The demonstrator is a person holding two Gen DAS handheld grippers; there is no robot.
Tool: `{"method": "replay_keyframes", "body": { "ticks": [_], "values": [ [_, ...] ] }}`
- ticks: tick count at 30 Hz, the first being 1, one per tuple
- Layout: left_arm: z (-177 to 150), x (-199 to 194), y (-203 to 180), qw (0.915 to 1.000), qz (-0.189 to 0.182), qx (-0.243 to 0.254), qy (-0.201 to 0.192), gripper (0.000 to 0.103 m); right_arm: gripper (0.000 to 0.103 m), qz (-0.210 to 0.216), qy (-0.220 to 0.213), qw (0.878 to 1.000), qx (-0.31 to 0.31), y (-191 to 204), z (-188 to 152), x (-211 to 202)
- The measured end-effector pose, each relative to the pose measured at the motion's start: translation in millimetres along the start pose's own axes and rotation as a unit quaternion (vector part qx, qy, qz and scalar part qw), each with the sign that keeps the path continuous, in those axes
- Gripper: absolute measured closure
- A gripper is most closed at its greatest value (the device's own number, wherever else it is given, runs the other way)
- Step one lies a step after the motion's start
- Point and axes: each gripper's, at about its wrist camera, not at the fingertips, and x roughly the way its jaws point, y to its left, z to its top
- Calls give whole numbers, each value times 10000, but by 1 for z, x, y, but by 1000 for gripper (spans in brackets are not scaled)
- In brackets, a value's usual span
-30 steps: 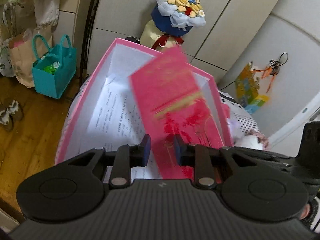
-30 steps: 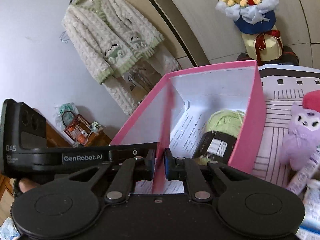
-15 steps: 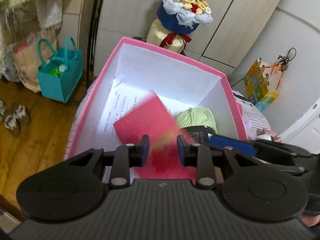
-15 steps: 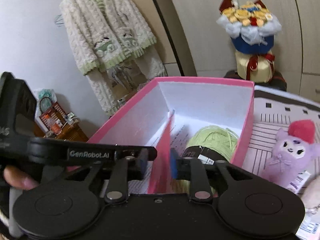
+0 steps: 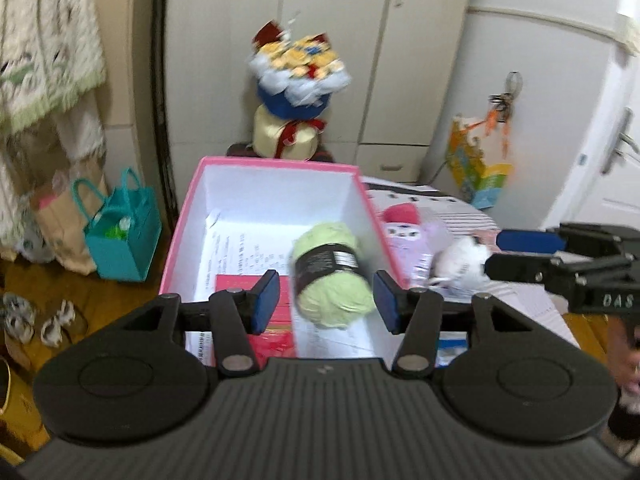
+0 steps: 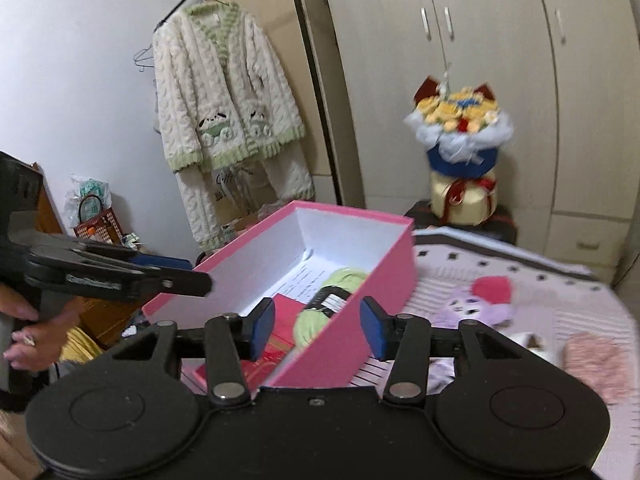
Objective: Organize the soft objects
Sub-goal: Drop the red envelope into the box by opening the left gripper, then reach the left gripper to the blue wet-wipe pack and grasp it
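Soft things are partly sorted: a green yarn ball (image 5: 330, 276) and a red cloth (image 5: 268, 320) already lie in the pink box (image 5: 276, 166), while a purple plush toy (image 6: 478, 304) with a red cap, a white plush (image 5: 460, 260) and a pink fuzzy piece (image 6: 596, 364) wait on the striped bed cover (image 6: 560, 292) at the box's 3 o'clock. The left gripper (image 5: 326, 300) and right gripper (image 6: 316, 330) both hover at the box's near end, fingers opening with nothing pressed between them, so a drop-off looks finished. Next, one gripper should probably swing toward 3 o'clock, settle over the purple toy and pinch its body. Only the right wrist view shows the pink piece and a hand (image 6: 28, 336) on the left tool; only the left view shows the white plush clearly, though blurred.
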Motion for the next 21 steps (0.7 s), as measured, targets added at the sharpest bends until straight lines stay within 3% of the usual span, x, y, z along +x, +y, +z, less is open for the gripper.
{"method": "replay_keyframes", "body": {
  "ticks": [9,16,21],
  "values": [
    [-12,-38,-54,9967,-650,483,-14,46,35,-256,-167,9985,-445,-1,-21,-76],
    [-29,-39,-98,9919,-943,836,154,42,31,-348,-34,9976,-594,-8,-48,-101],
    [-44,-27,-124,9871,-1245,950,318,44,31,77,44,9986,-515,-22,-70,-114]
  ]
}}
